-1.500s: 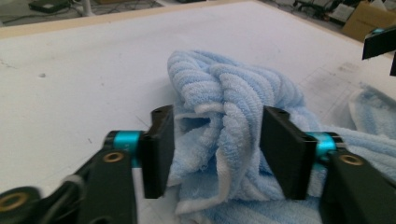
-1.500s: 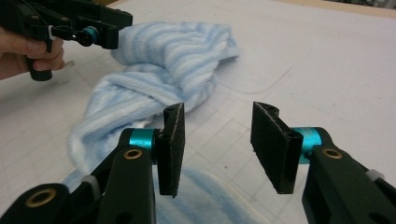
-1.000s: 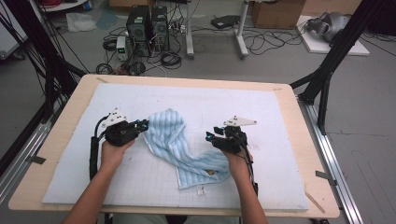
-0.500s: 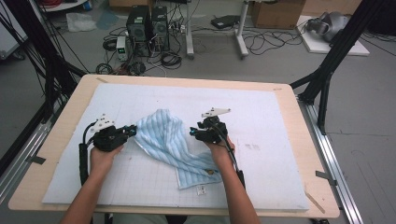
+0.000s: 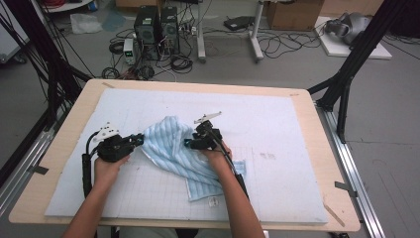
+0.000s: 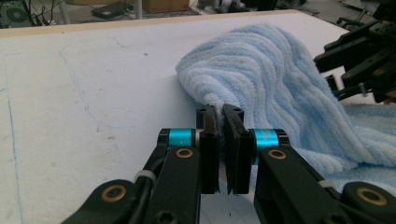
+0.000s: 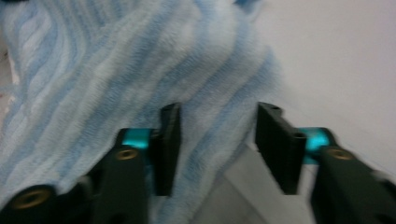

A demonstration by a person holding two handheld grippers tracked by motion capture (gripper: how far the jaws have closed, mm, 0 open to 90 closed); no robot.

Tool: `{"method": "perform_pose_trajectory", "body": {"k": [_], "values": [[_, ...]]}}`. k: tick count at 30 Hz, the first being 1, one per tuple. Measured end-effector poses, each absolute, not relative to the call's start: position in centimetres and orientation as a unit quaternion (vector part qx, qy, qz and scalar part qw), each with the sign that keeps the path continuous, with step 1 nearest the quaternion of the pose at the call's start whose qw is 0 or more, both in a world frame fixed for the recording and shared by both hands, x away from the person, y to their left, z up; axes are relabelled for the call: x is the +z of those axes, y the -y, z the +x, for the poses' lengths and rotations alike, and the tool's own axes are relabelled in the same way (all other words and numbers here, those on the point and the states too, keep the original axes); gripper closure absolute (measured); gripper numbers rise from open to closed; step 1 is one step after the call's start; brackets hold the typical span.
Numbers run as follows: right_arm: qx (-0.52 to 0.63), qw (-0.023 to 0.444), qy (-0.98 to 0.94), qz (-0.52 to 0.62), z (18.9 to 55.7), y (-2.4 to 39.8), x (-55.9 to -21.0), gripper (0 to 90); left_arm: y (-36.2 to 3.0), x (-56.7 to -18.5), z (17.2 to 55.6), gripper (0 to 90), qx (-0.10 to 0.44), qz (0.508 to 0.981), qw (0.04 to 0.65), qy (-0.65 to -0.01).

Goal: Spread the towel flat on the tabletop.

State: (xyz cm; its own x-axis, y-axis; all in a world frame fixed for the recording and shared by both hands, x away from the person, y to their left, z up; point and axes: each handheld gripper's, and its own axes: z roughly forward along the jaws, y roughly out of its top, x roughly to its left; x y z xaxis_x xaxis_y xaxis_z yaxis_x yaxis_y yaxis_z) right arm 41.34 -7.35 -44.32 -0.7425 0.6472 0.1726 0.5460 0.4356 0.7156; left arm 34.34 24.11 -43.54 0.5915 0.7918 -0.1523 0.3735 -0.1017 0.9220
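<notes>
Two grippers are at work on one towel (image 5: 181, 148), and I watch them from the high view and from their own cameras. The towel is light blue with paler stripes, and it lies rumpled on the white mat (image 5: 277, 129) that covers the table (image 5: 74, 109), a little left of the middle. Its upper part is bunched up into a hump between my two hands, and its lower part runs flat toward the near edge of the mat, under my right forearm.

My left gripper (image 5: 137, 141) is at the left edge of the towel. In the left gripper view its jaws stand almost together, and a thin fold of the towel (image 6: 261, 84) is pinched between the pads, so this gripper (image 6: 223, 112) holds the cloth firmly. From that pinch the cloth rises into the hump and falls away to the right.

My right gripper (image 5: 190, 144) is at the right side of the hump, with my hand behind it on the cloth. Its jaws have just been closing. In the right gripper view they are still well apart, and the towel (image 7: 116, 70) lies under and between them, but the pads do not press it. This gripper (image 7: 217, 135) therefore holds nothing. That picture is somewhat blurred.
</notes>
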Motion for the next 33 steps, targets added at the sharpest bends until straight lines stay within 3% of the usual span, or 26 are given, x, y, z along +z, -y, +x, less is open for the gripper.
{"method": "perform_pose_trajectory", "body": {"k": [2, 10, 20, 33], "values": [[0.394, 0.070, -0.855, 0.330, 41.2, 7.2, -44.2, 83.8, -24.1, -43.5, 34.3, 85.0, 0.196, 0.716, 0.532, -0.407], [0.401, 0.139, -0.839, 0.341, 40.5, 9.8, -41.8, 85.2, -23.5, -43.5, 34.3, 85.0, 0.190, 0.718, 0.537, -0.401], [0.393, 0.189, -0.826, 0.358, 39.1, 14.1, -40.1, 85.2, -20.9, -44.0, 34.4, 84.9, 0.168, 0.725, 0.547, -0.383], [0.404, 0.117, -0.865, 0.273, 37.8, 9.7, -42.4, 83.4, -22.8, -43.7, 34.1, 83.8, 0.188, 0.714, 0.540, -0.403]]}}
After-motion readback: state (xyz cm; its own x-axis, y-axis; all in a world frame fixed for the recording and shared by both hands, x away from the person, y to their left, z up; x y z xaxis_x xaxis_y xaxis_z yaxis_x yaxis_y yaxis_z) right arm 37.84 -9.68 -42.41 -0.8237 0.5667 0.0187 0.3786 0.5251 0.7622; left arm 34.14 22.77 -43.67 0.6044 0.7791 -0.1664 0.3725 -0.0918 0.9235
